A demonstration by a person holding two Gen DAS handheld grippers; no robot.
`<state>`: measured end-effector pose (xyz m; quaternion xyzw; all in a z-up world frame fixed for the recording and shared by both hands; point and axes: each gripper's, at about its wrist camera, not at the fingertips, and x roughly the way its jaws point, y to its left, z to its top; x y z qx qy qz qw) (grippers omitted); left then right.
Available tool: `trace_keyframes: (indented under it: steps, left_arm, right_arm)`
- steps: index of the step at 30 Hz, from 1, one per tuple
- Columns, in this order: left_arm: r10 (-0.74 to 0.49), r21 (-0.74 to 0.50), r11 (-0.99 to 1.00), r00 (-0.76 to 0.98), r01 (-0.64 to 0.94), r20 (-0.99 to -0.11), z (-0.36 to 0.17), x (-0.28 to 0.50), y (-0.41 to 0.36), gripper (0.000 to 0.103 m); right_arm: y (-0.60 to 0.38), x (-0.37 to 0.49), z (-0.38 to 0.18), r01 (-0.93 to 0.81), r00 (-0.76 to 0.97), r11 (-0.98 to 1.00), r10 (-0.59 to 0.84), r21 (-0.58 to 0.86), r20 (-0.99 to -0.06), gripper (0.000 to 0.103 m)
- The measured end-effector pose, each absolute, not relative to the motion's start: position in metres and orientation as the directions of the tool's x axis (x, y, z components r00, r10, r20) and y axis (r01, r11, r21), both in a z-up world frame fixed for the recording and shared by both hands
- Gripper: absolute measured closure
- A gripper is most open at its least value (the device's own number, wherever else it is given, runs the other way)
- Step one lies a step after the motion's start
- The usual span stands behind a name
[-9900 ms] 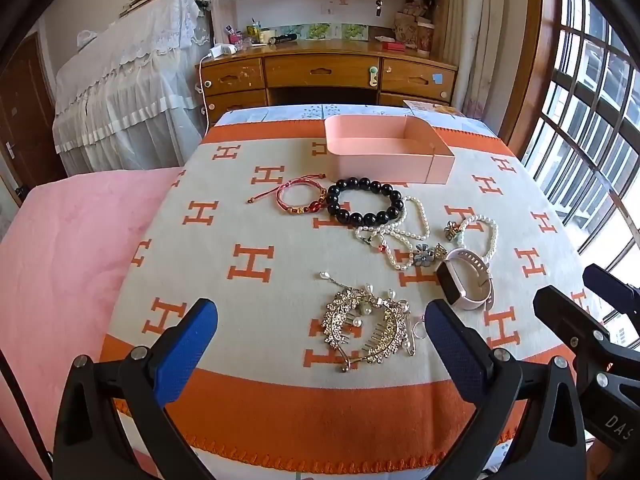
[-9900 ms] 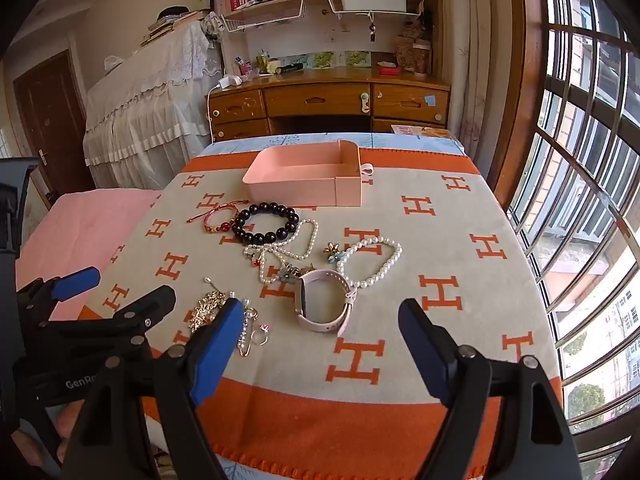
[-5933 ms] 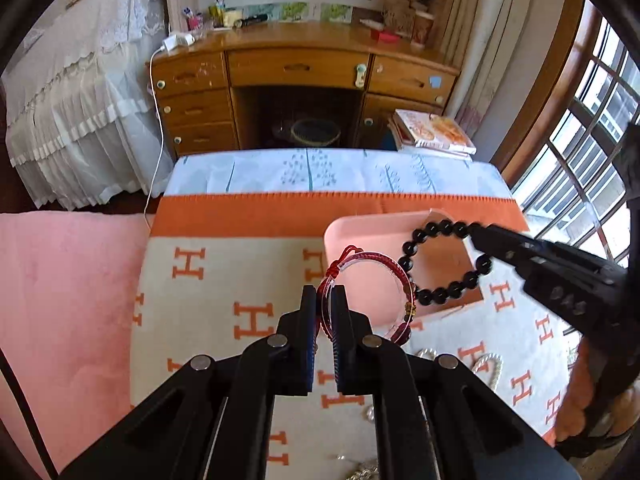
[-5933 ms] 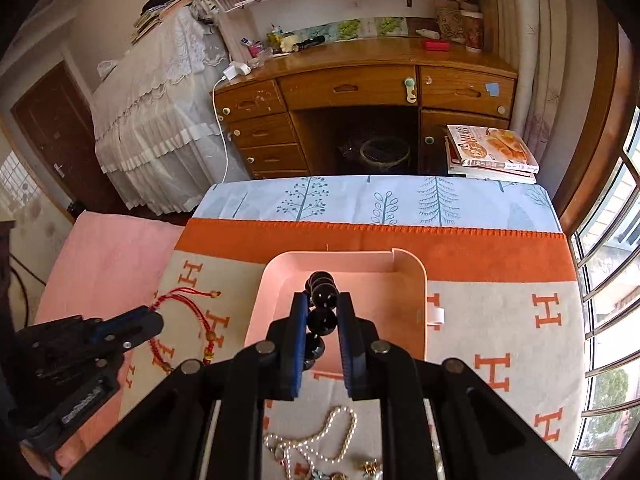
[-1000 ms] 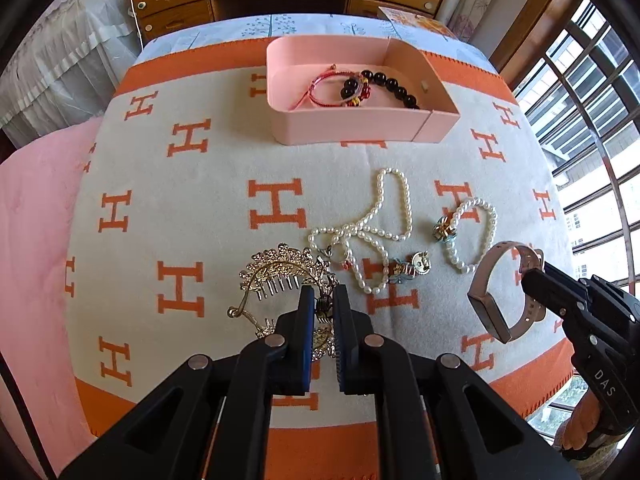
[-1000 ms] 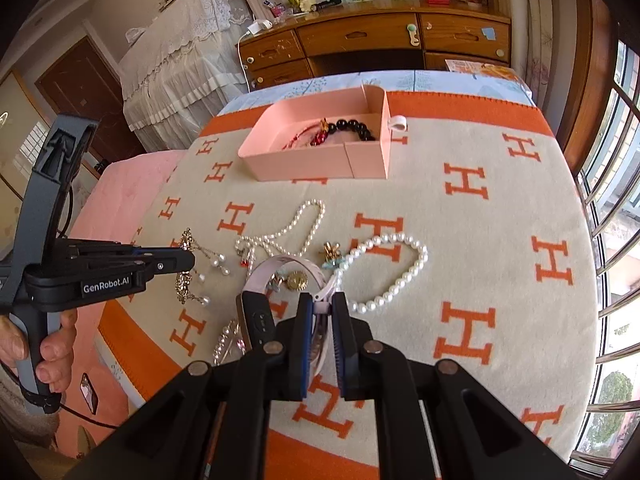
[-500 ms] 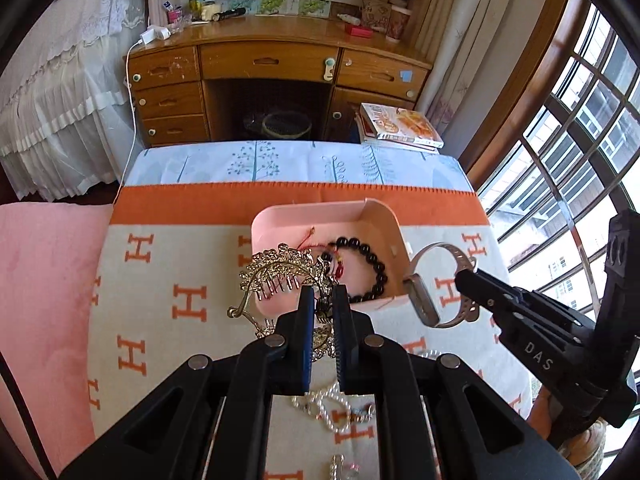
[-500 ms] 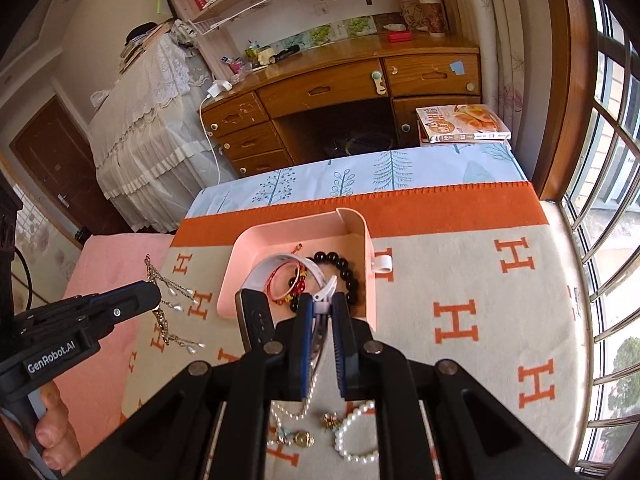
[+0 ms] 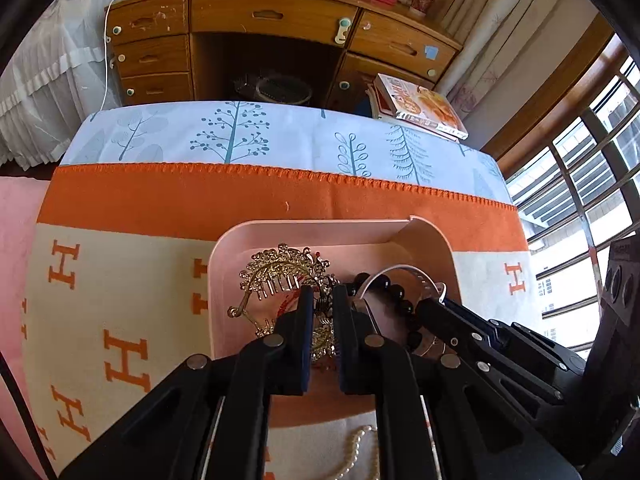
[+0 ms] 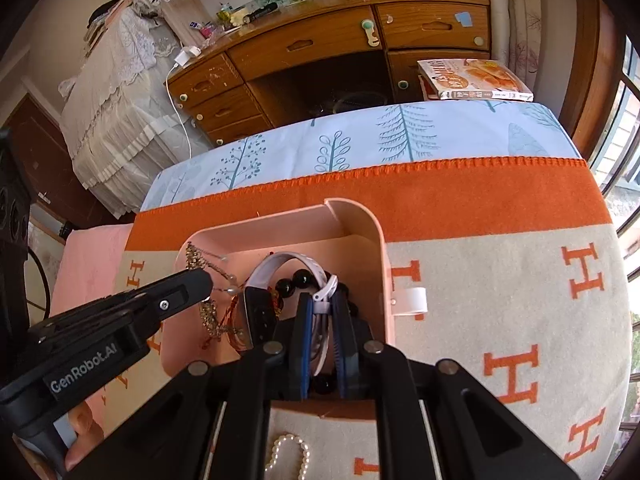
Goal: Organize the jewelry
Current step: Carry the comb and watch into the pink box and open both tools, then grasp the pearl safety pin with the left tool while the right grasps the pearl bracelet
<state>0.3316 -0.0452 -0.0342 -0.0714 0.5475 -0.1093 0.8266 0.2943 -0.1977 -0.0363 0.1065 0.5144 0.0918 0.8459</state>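
Note:
A pink tray (image 9: 320,227) sits on the orange-and-cream blanket; it also shows in the right wrist view (image 10: 376,240). My left gripper (image 9: 323,300) is shut on a gold hair comb (image 9: 276,270) and holds it inside the tray's left half. My right gripper (image 10: 323,304) is shut on the strap of a pale pink watch (image 10: 280,264), held inside the tray over a black bead bracelet (image 10: 294,282). The bead bracelet (image 9: 394,296) and a red cord bracelet (image 10: 232,320) lie in the tray. In the right wrist view the left gripper (image 10: 200,280) enters from the left with the comb (image 10: 210,312).
Pearl strands lie on the blanket (image 9: 120,280) in front of the tray, in the left wrist view (image 9: 356,452) and in the right wrist view (image 10: 288,456). A wooden desk (image 9: 272,28) stands beyond the bed end. Books (image 9: 420,104) lie on the floor. Windows are at the right.
Both grippers have moved forward and down, from above the tray into it. The comb and the watch stay gripped and are now low inside the tray.

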Motion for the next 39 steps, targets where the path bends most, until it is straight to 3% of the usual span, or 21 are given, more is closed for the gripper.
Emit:
trace_keyframes:
  steps: [3,5,8,16,21,30,34,39]
  left_arm:
    - [-0.252,-0.224,0.968,0.385,0.117,-0.888,-0.036,0.332,-0.044,0.082]
    - [-0.26,-0.227,0.966,0.408,0.128,-0.875,-0.028,0.328,-0.04,0.059]
    - [-0.238,-0.203,0.971,0.458,0.125,-0.856,-0.012,0.314,-0.032,0.043]
    - [-0.173,-0.118,0.984,0.53,0.137,-0.83,0.012,0.257,-0.007,0.04]
    - [-0.232,-0.155,0.971,0.566,0.182,-0.791,0.027,0.21,0.009,0.038]
    - [-0.216,-0.115,0.969,0.524,0.22,-0.824,0.033,0.152,0.005,0.037]
    - [-0.179,-0.074,0.972,0.501,0.221,-0.847,0.029,0.135,-0.003,0.021]
    - [-0.191,-0.078,0.966,0.477,0.246,-0.858,0.019,0.119,-0.01,0.02]
  right_arm:
    - [-0.19,0.292,-0.036,-0.063,0.467,0.973,0.226,0.223,-0.855,0.089]
    - [-0.189,0.291,-0.034,-0.075,0.465,0.971,0.235,0.227,-0.853,0.087]
    - [-0.192,0.284,-0.028,-0.076,0.481,0.973,0.229,0.219,-0.847,0.087]
    - [-0.214,0.239,-0.008,-0.086,0.511,0.965,0.255,0.247,-0.821,0.087]
    - [-0.225,0.198,0.003,-0.099,0.524,0.962,0.269,0.255,-0.808,0.087]
    - [-0.23,0.14,0.015,-0.134,0.519,0.97,0.244,0.203,-0.819,0.087]
    - [-0.232,0.125,0.018,-0.147,0.512,0.971,0.239,0.191,-0.825,0.087]
    - [-0.237,0.115,0.015,-0.143,0.491,0.974,0.226,0.178,-0.841,0.087]
